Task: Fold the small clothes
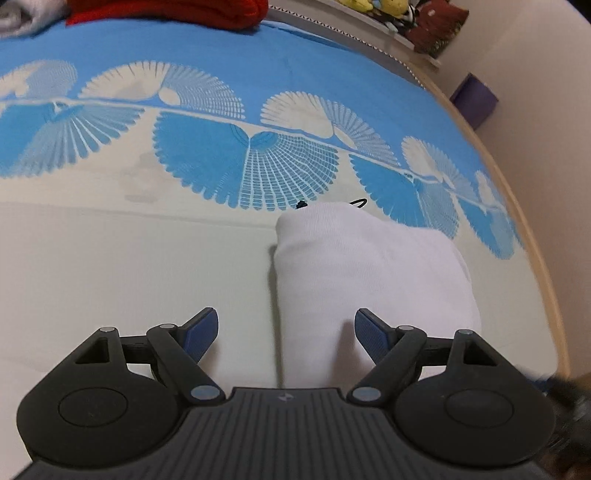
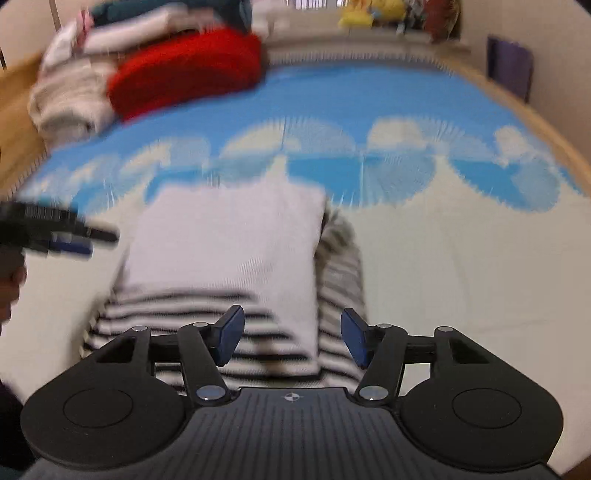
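Observation:
A folded white garment (image 1: pixel 373 280) lies on the cream part of the bed cover, its left edge between my left gripper's fingers. My left gripper (image 1: pixel 286 332) is open and empty just above its near end. In the blurred right wrist view the same white garment (image 2: pixel 229 243) shows black-and-white striped parts (image 2: pixel 184 325) at its near end and right side. My right gripper (image 2: pixel 291 338) is open and empty above the striped near edge. The left gripper (image 2: pixel 70 236) shows at the left of the right wrist view.
The blue and cream patterned bed cover (image 1: pixel 110 240) spreads all around. A red knit item (image 2: pixel 184 70) and a pile of light clothes (image 2: pixel 70 96) sit at the far left. Plush toys (image 2: pixel 373 11) line the headboard. A purple box (image 1: pixel 474 99) stands off the bed's right wooden edge.

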Available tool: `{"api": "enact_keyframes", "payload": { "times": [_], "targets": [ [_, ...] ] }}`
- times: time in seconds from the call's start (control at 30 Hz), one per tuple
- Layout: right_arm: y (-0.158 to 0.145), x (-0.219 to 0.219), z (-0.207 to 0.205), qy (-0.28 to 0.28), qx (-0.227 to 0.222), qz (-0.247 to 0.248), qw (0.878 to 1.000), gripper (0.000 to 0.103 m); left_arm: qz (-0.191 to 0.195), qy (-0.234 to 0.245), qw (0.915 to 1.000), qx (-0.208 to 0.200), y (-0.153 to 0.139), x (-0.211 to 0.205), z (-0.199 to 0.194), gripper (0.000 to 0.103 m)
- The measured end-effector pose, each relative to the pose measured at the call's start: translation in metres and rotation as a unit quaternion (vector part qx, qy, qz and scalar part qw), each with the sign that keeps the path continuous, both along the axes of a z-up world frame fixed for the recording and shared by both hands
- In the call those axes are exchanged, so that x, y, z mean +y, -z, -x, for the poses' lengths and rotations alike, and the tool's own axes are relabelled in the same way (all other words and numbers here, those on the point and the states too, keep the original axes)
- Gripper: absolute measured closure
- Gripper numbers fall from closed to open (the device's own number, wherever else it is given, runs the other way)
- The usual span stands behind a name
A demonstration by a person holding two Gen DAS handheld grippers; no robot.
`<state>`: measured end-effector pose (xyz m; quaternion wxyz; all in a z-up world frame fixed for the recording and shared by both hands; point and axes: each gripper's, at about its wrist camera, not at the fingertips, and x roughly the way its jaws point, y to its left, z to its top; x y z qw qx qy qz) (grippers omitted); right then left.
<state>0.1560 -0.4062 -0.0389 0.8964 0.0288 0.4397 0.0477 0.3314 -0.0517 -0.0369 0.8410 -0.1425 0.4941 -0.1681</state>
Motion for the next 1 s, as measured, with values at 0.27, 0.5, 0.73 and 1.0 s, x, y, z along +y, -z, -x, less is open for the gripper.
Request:
{"api": "enact_keyframes", "payload": {
  "times": [0.27, 0.5, 0.73, 1.0],
  "targets": [
    [0.05, 0.007, -0.022, -0.008, 0.149, 0.048, 0.988, 0.04, -0.002, 0.024, 0.9997, 0.005, 0.021, -0.019, -0.007, 0.017],
    [0.055, 0.016, -0.026, -0.016, 0.151, 0.033, 0.988, 0.065, 0.05, 0.016, 0.9979, 0.037, 0.035, -0.017, -0.022, 0.016],
    [0.047, 0.027, -0.027, 0.007, 0.145, 0.036, 0.989, 0.088, 0.104, 0.025, 0.9925, 0.059, 0.06, -0.02, -0.037, 0.05],
    [0.036, 0.048, -0.044, 0.033, 0.122, -0.028, 0.992, 0.095, 0.071, 0.017, 0.9967, -0.037, 0.003, 0.03, -0.04, 0.072]
  ]
}}
